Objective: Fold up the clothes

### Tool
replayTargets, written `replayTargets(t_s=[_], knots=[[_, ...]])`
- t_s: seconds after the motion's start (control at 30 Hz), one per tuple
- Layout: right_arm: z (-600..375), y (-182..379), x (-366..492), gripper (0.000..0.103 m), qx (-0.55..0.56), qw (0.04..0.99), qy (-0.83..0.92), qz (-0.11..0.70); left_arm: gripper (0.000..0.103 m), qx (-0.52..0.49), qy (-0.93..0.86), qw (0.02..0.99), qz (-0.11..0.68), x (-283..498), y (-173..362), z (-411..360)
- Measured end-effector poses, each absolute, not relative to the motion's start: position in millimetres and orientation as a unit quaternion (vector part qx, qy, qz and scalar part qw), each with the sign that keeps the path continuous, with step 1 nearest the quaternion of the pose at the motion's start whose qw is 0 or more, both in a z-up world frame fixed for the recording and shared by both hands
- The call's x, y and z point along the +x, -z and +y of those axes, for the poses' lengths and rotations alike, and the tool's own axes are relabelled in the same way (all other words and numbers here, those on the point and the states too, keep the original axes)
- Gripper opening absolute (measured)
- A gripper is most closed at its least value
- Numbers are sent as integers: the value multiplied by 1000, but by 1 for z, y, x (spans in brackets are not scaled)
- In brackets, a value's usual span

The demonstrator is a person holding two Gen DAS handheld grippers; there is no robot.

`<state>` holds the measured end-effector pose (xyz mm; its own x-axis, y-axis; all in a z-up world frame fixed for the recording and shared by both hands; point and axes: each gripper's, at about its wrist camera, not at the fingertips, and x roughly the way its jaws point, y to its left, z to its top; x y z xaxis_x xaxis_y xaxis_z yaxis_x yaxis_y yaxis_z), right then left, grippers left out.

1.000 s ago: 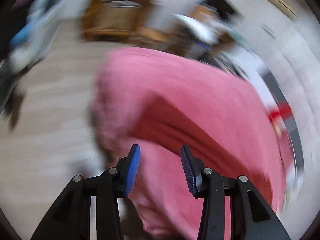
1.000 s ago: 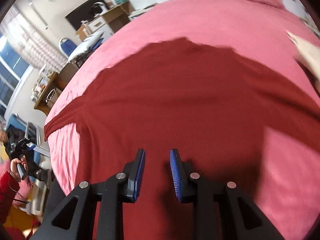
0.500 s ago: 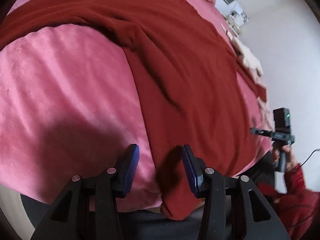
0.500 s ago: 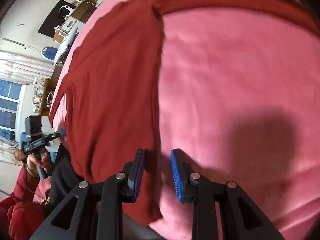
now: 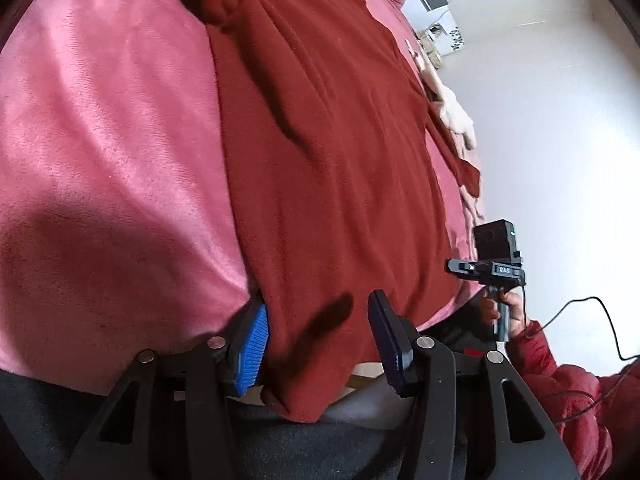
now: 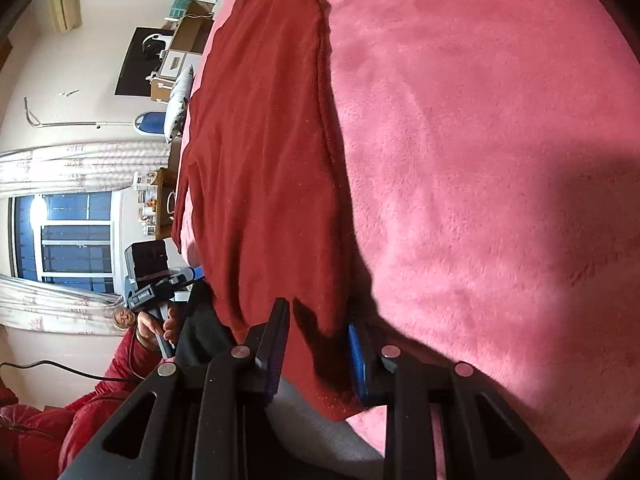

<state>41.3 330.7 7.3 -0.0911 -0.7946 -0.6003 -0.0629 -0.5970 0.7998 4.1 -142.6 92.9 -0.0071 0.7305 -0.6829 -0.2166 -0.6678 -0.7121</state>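
Dark red garment (image 5: 320, 168) lies lengthwise on a pink bed (image 5: 104, 140), its hem draped over the near edge. Left gripper (image 5: 320, 340) is closing around one hem corner; right gripper (image 6: 320, 344) straddles the other, jaws spread.
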Motion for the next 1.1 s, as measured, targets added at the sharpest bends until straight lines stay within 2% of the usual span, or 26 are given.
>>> replayTargets(t_s=[0.1,0.2,0.33,0.57,0.67,0.77,0.83,0.87,0.9,0.93,1.0,1.1], knots=[[339,-9,46,24,610,279,657,-344,18,-621,-692,329,-168,8,-93,-134],[338,-14,51,10,615,272,671,-313,9,-627,-694,324,-143,10,-94,-131],[333,-24,49,5,620,261,674,-305,7,-623,-699,332,-119,17,-99,-135],[330,-68,50,4,610,290,674,-299,3,-621,-696,332,-139,47,-134,-172],[330,-75,51,4,615,289,675,-289,3,-632,-696,322,-115,60,-126,-169],[328,-57,50,4,645,262,669,-261,3,-648,-684,317,-103,65,-108,-164],[327,-34,50,11,680,218,664,-221,3,-644,-689,317,-104,66,-112,-165],[328,-31,50,9,683,207,666,-217,3,-637,-698,313,-96,65,-119,-168],[331,-34,50,13,677,204,668,-231,3,-629,-711,305,-81,65,-129,-173],[333,-40,49,18,670,194,678,-233,3,-620,-723,297,-67,64,-139,-177],[335,-65,44,23,646,156,725,-183,3,-594,-754,277,-52,58,-158,-184],[304,-99,25,25,583,186,781,-125,7,-536,-803,242,-89,33,-181,-181]])
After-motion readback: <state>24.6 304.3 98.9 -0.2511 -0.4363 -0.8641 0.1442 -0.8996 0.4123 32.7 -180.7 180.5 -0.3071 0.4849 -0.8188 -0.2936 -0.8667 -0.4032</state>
